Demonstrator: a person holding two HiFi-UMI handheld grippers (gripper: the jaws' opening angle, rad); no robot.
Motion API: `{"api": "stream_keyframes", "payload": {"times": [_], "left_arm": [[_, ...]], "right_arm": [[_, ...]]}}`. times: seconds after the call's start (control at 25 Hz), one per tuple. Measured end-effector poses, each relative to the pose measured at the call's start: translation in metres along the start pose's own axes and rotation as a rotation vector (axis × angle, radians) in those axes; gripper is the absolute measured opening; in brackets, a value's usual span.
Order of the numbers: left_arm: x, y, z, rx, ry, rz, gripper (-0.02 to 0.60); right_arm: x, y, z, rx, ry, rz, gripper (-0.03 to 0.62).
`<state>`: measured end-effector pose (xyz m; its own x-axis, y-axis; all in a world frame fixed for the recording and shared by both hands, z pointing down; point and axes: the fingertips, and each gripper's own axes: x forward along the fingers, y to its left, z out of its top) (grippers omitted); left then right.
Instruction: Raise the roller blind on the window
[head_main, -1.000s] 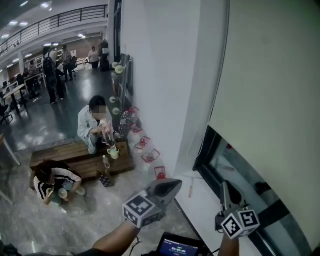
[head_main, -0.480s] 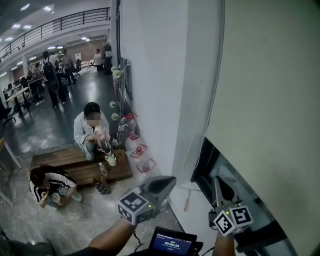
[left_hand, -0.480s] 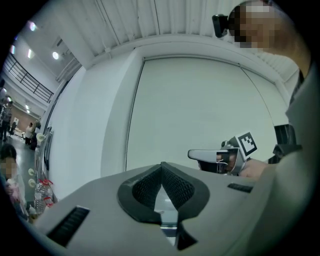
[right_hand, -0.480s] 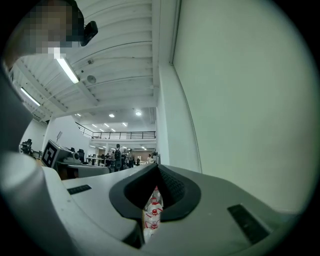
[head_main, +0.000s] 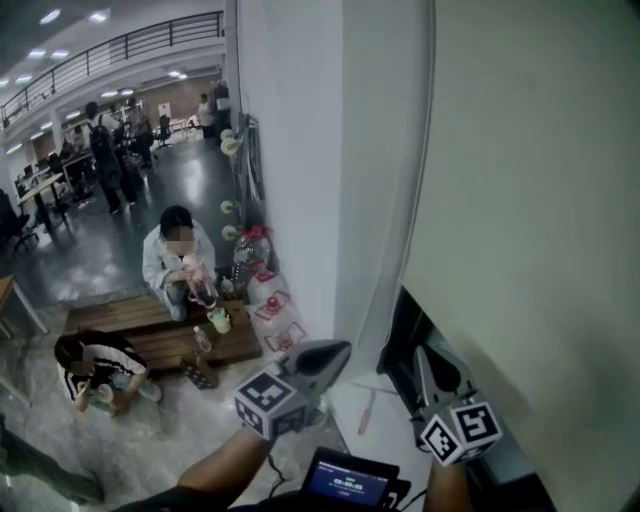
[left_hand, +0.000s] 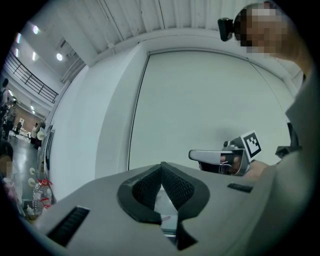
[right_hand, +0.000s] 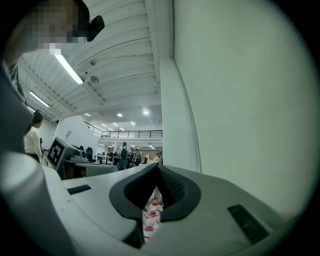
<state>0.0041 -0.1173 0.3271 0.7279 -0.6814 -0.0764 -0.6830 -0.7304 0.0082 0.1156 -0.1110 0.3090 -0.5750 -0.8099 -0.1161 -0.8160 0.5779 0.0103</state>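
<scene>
The pale, plain roller blind (head_main: 520, 200) is hanging flat and almost fully lowered, spreading above and beyond the jaws of my right gripper (head_main: 424, 356), its bottom edge sitting just over them.

Two forearms reach up from below, each hand holding a gripper. The left gripper (head_main: 338, 352), jaws closed on nothing, points roughly level, left of the roller blind (head_main: 520, 200). The right gripper (head_main: 420, 354), jaw tips together and empty, sits just under the blind's bottom edge.
</scene>
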Motion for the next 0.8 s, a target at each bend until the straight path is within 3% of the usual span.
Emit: {"api": "stream_keyframes", "payload": {"times": [0.24,0.48,0.64,0.8], "left_arm": [[0.026,0.021,-0.009,-0.013,-0.002,0.072,-0.009],[0.051,0.044,-0.013,-0.004,0.029,0.066,-0.009],[0.070,0.069,-0.004,-0.026,-0.015,0.069,-0.009],[0.093,0.089,0.000,-0.017,-0.001,0.030,-0.009]], "right_arm": [[0.026,-0.028,-0.012,0.028,-0.014,0.033,0.017],[0.061,-0.049,-0.021,0.047,-0.005,0.056,0.017],[0.083,-0.067,-0.022,0.028,-0.004,0.008,0.017],[0.110,-0.088,-0.025,0.039,0.005,-0.032,0.017]]}}
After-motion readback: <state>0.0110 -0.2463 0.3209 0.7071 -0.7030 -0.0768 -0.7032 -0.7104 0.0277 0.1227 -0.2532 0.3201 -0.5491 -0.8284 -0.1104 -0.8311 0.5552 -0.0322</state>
